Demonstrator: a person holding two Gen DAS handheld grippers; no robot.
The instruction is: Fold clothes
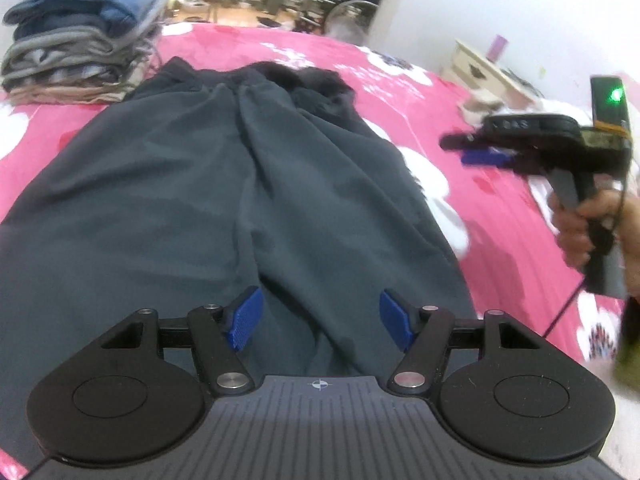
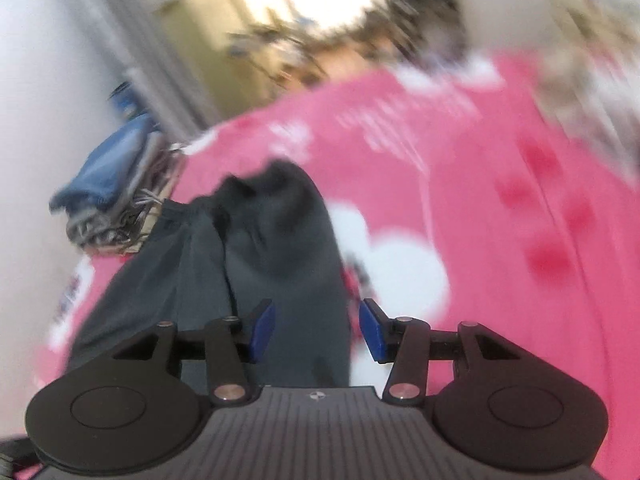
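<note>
- The left gripper (image 1: 320,316) hung low over the near end of the dark grey trousers (image 1: 224,200), its blue pads spread wide with nothing between them, only cloth showing below the gap.
- The right gripper (image 2: 317,330) was likewise parted and empty, its jaws straddling the trousers' right-hand edge where cloth met the pink flowered bedspread (image 2: 480,200); the left wrist view showed it raised above the bed at the right, gripped by a hand (image 1: 580,224).
- The trousers lay spread lengthwise on the bedspread, legs side by side toward the cameras, waistband at the far end; a darker, fuzzy patch sat at the waist, too blurred to identify.
- Laid flat like this, the garment appeared ready for a lengthwise fold, one leg over the other; with both grippers open near its lower end, this looked like a reach toward the cloth, though a release after smoothing would have looked the same.
- A stack of folded clothes (image 1: 80,40), blue on top, stood just beyond the trousers' far left corner, probably the pile for finished pieces.
- A pale bedside cabinet (image 1: 480,64) stood past the bed's right edge, with loose pale cloth near it.
- Nothing lay on the trousers; the stack crowded the waistband's left side.
- The right wrist view was smeared by motion.
</note>
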